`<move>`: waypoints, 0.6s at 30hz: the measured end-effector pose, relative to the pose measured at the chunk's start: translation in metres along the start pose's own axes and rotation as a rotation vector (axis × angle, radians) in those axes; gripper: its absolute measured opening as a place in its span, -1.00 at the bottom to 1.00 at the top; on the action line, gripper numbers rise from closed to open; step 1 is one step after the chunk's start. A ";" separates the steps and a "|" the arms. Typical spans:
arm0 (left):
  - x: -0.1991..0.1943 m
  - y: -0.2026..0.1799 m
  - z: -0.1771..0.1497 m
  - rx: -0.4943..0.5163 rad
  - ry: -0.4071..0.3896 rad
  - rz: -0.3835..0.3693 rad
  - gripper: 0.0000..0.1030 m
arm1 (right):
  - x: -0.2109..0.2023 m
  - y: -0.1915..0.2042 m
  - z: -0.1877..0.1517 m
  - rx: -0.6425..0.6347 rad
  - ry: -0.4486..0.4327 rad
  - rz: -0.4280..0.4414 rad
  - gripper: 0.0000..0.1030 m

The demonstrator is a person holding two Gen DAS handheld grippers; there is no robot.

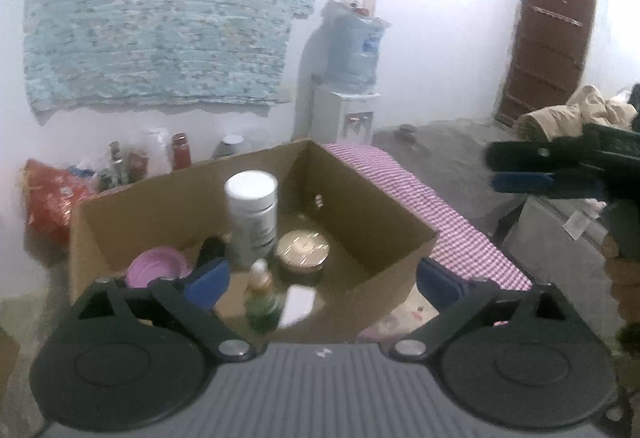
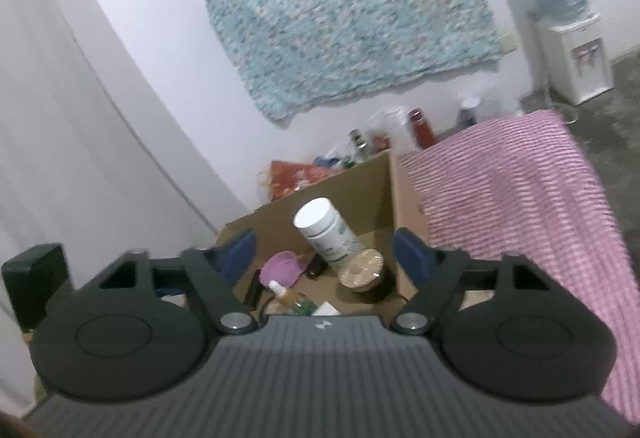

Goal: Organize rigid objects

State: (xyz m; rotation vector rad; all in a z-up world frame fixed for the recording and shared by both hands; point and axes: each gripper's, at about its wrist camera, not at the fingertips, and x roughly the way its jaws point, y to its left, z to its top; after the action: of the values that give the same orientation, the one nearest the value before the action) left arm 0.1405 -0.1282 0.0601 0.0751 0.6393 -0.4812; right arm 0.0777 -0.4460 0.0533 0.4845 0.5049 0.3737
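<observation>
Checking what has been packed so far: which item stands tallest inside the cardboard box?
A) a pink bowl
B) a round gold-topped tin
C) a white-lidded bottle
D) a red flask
C: the white-lidded bottle rises above the pink bowl and the round gold-topped tin lying low on the floor of the cardboard box.

Left black tongs with blue pads gape wide, nothing between them; right black, blue-padded tongs spread apart too, empty, both angled downward.
</observation>
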 end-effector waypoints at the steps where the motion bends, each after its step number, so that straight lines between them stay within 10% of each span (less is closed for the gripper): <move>1: -0.005 0.002 -0.005 -0.008 -0.002 0.012 0.99 | -0.006 0.000 -0.005 -0.001 -0.003 -0.017 0.67; 5: -0.016 0.010 -0.015 -0.064 0.033 0.060 0.99 | -0.015 0.009 -0.030 -0.003 0.005 -0.067 0.96; 18: -0.034 0.022 -0.031 -0.107 0.069 0.260 0.99 | 0.003 0.088 -0.050 -0.223 0.022 -0.268 0.97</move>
State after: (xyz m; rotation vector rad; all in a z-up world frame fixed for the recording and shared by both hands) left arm 0.1094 -0.0884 0.0534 0.0723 0.7111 -0.1935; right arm 0.0335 -0.3554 0.0597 0.1938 0.5351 0.1749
